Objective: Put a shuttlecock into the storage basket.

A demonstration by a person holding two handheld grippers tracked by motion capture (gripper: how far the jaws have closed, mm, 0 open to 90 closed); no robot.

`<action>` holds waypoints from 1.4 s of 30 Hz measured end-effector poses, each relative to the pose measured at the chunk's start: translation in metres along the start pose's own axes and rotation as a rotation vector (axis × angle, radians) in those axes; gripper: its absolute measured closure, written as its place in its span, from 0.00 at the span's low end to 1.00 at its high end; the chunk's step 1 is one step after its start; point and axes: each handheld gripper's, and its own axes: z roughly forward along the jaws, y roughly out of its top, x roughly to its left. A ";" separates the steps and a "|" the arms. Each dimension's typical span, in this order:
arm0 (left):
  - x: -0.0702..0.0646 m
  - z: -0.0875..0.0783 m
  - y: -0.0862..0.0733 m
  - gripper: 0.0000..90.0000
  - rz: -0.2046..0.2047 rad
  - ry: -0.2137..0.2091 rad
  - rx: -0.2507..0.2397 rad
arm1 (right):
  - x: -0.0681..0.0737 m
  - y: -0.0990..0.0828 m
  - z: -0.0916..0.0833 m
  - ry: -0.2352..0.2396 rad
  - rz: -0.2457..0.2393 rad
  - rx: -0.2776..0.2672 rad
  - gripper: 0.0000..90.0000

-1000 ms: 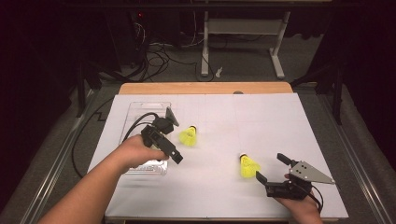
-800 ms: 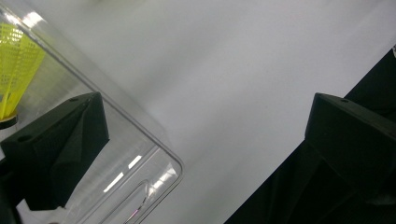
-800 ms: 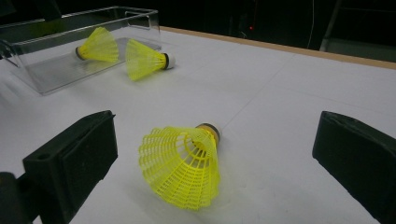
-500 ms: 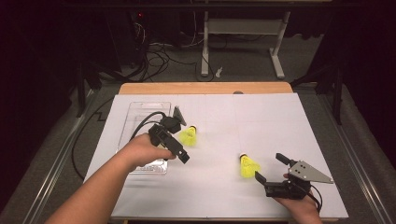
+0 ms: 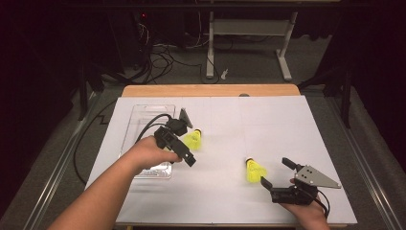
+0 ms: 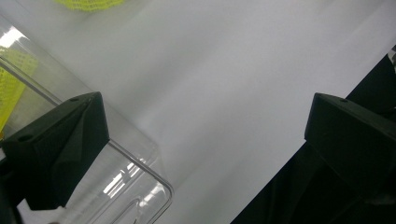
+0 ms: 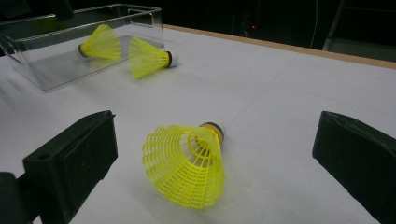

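My left hand-held gripper has swung right off the clear tray, jaws released and empty. Right hand-held gripper, lower right, stays spread around its yellow shuttlecock; both pickups remain pending.

Three yellow birdies — one lying close by, one beside the box, one inside it. One clear plastic box. Two black tools — left tool, right tool.
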 end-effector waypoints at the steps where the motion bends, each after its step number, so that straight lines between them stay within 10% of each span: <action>1: 0.001 -0.001 0.001 0.01 0.000 -0.001 0.000 | 0.000 0.000 0.000 0.000 0.000 0.000 0.01; 42: 0.041 -0.004 0.044 0.48 -0.060 0.083 -0.072 | -0.003 -0.001 -0.005 -0.001 0.012 -0.006 0.01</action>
